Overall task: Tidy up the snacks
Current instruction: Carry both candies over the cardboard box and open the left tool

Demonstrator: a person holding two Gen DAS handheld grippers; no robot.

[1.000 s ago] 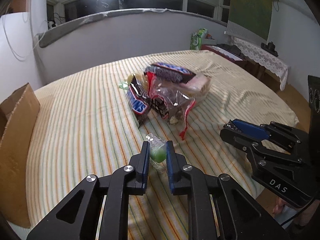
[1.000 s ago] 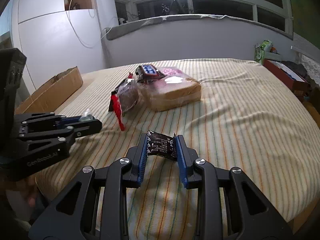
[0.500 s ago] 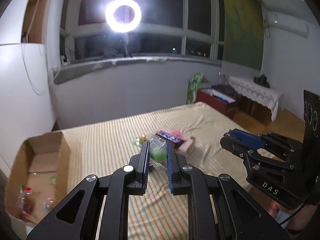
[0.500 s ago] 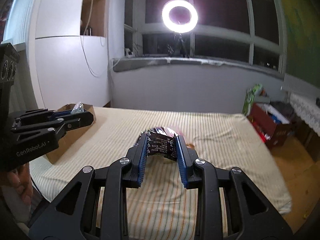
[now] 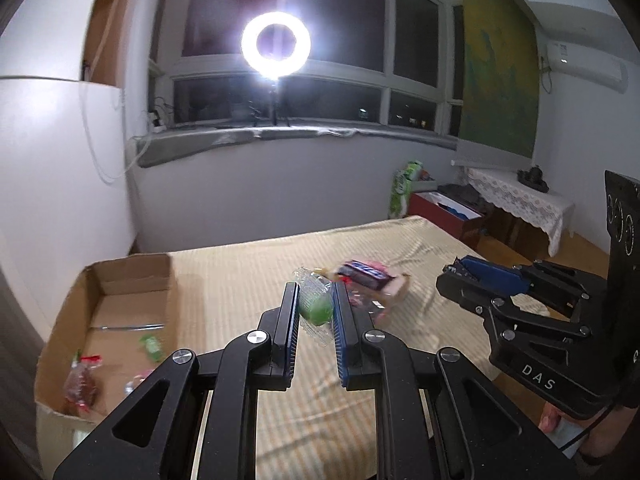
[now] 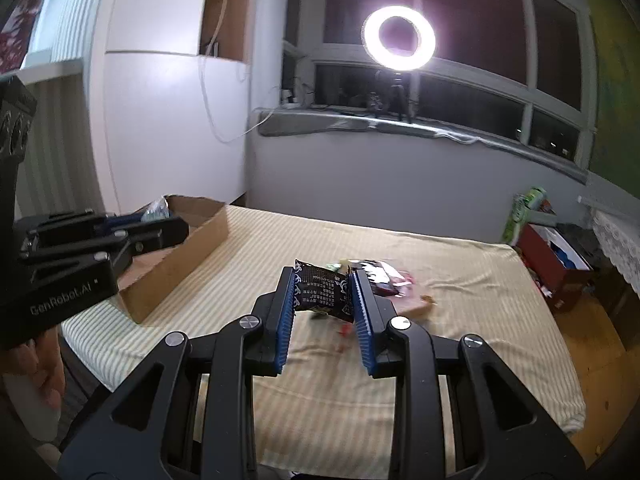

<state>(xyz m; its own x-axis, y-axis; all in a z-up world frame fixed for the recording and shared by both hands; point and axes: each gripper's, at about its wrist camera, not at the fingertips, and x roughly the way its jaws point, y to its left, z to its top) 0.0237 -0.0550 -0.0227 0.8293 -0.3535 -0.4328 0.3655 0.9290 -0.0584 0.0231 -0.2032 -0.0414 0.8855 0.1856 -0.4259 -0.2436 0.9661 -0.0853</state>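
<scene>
Two tongs, each gripping one snack: one green candy, one black packet. One cardboard box. One ring light.

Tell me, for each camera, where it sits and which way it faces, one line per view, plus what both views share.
Left wrist: on the left hand-held gripper, facing over the bed toward the window; it holds a green candy; cardboard box lower left.
Right wrist: on the right hand-held gripper, facing likewise; it holds a black packet.
Shared: ring light, snack pile, box, each other's gripper.
</scene>
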